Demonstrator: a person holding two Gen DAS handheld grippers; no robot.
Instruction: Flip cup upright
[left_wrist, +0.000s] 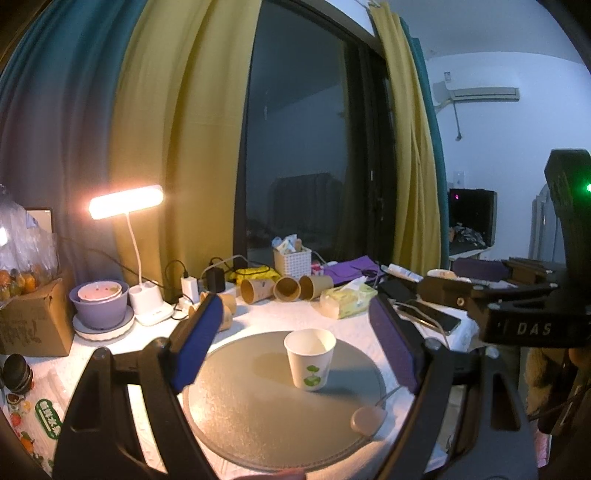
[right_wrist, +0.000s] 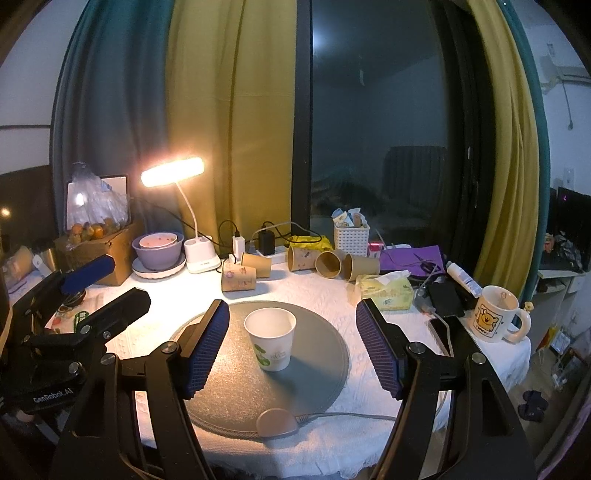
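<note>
A white paper cup (left_wrist: 311, 360) with a green print stands upright, mouth up, on a round grey mat (left_wrist: 258, 406). It also shows in the right wrist view (right_wrist: 271, 339) on the same mat (right_wrist: 317, 373). My left gripper (left_wrist: 295, 347) is open and empty, its blue pads wide apart on either side of the cup and a little nearer to me. My right gripper (right_wrist: 291, 347) is open and empty too, with the cup between its pads but untouched. The left gripper's body shows at the left of the right wrist view.
Several brown paper cups (right_wrist: 328, 263) lie on their sides behind the mat. A lit desk lamp (right_wrist: 173, 171), a purple bowl (right_wrist: 159, 249), a tissue pack (right_wrist: 386, 290), a phone (left_wrist: 432, 317) and a cartoon mug (right_wrist: 495, 317) crowd the white tablecloth.
</note>
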